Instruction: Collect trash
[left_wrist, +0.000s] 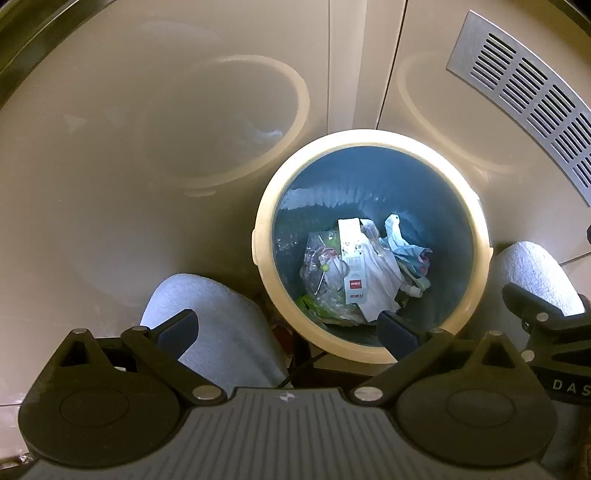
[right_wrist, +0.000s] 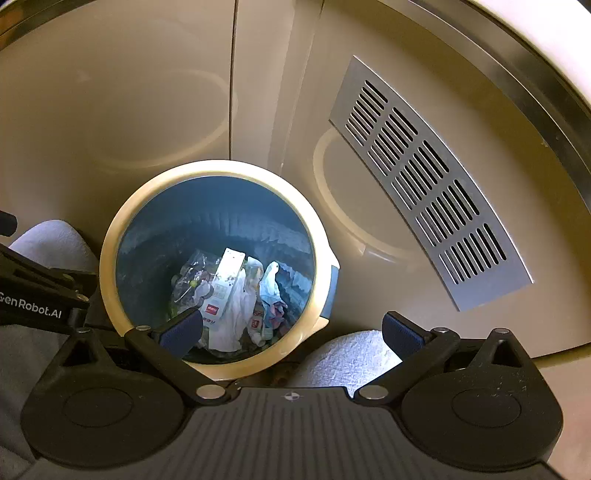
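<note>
Both claws hang spread wide with nothing in them, the left claw (left_wrist: 286, 332) and right claw (right_wrist: 291, 330) above two white slippers (left_wrist: 221, 332). Just past the toes stands a cream-rimmed bin (left_wrist: 369, 140) with a blue liner, trash (left_wrist: 354, 273) heaped at its bottom. Behind it, glossy beige panels and a metal vent grille (right_wrist: 424, 181)

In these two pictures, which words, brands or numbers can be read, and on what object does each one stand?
"GenRobot.AI": side of the left gripper, seen from the right wrist.
"DAS", cut by the frame edge: side of the right gripper, seen from the left wrist.
White package in the trash bin: red labels and print, too small to read.
</note>
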